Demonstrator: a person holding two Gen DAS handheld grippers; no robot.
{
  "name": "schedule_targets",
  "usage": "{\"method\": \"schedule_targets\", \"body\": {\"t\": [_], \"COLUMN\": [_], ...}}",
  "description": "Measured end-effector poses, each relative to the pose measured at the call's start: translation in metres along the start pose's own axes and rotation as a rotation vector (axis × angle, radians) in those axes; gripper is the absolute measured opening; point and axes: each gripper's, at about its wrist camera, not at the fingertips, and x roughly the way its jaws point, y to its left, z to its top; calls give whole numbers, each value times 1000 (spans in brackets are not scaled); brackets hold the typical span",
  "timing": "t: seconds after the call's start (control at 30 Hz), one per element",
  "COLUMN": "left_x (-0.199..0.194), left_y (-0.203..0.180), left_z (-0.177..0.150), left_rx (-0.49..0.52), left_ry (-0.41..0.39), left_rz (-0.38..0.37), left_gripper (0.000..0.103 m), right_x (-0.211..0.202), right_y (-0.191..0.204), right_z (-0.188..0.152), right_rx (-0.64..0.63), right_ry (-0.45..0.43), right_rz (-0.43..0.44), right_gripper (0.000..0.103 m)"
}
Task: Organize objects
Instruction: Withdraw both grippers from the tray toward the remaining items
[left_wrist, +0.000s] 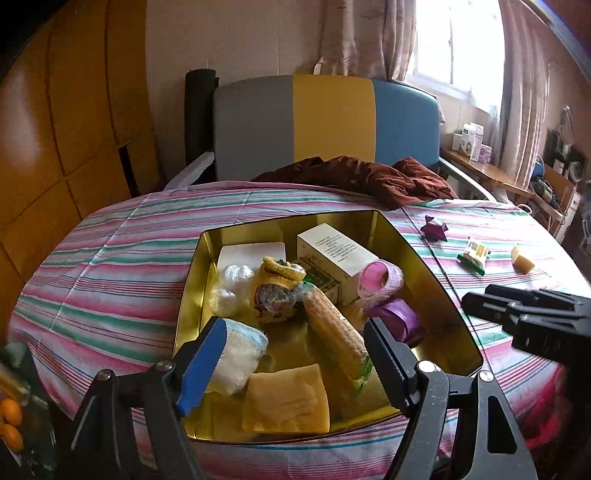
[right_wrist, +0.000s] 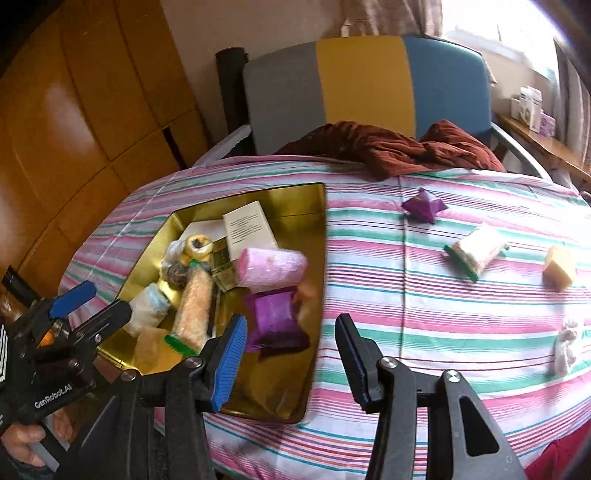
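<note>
A gold tin tray (left_wrist: 436, 291) (right_wrist: 317, 221) sits on the striped tablecloth and holds several items: a white box (left_wrist: 338, 251), a wrapped corn cob (left_wrist: 334, 332), a pink roll (right_wrist: 271, 267), a purple packet (right_wrist: 275, 314), a yellow sponge (left_wrist: 286, 400). My left gripper (left_wrist: 291, 363) is open and empty over the tray's near edge. My right gripper (right_wrist: 291, 356) is open and empty over the tray's right rim. On the cloth to the right lie a purple star (right_wrist: 424, 205), a green-edged packet (right_wrist: 478, 251), a yellow block (right_wrist: 559, 273) and a white wad (right_wrist: 569, 345).
A dark red cloth (left_wrist: 369, 177) lies at the table's far edge before a grey, yellow and blue chair (left_wrist: 325, 118). Wooden cabinets (left_wrist: 55, 110) stand on the left. A side shelf with boxes (left_wrist: 472, 144) is at the right. Oranges (left_wrist: 11, 413) show at lower left.
</note>
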Motion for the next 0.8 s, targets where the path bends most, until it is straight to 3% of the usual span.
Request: {"method": "schedule_targets", "body": {"t": [0.47,0.8], "left_x": [-2,3], "left_y": [-21,-41], "left_z": [16,31], "left_rx": [79,141], "left_ry": [-29,-44], "left_rz": [-17,-47], "left_gripper": [78,84], "right_x": [-20,-29], "right_y": [-72,-121], "right_z": [14,31], "right_rx": [197,243], "right_ry": [-16,-3], "right_rz": [-88,-176], "right_gripper": [50,50]}}
